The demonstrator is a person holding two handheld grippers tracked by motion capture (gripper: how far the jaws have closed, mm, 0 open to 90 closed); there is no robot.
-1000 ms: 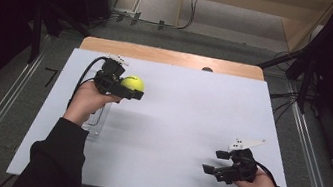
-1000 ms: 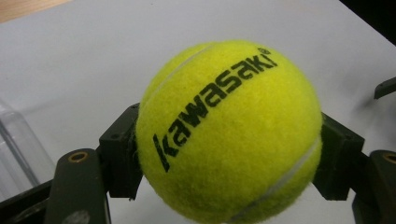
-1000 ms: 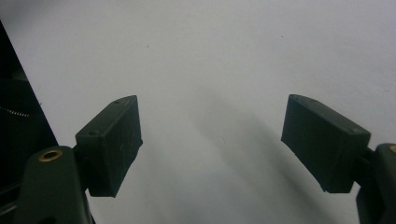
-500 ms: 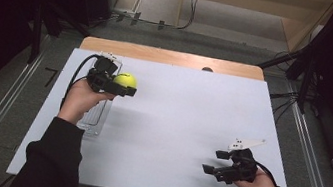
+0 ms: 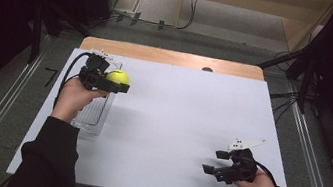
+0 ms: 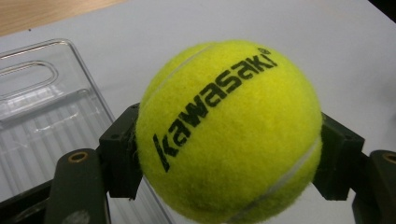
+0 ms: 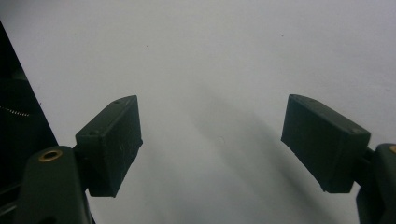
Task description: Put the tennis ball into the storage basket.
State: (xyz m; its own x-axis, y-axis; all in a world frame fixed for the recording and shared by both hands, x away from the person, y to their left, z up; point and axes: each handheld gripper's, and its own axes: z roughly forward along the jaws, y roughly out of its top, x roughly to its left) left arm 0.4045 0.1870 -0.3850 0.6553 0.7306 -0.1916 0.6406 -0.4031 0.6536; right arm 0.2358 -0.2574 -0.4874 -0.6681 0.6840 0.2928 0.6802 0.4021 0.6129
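Yellow tennis ball (image 5: 118, 76), upper left of the frame above the clear tray (image 5: 92, 117), sits pinched in our left gripper (image 5: 114, 82); its round felt could slip. Our right gripper (image 5: 217, 162) gapes, holding nothing.

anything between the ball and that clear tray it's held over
Nothing visible. The left gripper holds the tennis ball above the far end of the clear tray, whose visible part holds nothing.

The yellow-green felt tennis ball (image 6: 229, 133) looks fuzzy and matt, with black printed lettering. The clear ribbed plastic tray (image 6: 42, 112) is glossy. The white table sheet (image 5: 190, 122) appears smooth and matt, with a bare wooden edge (image 5: 170, 56) beyond it.
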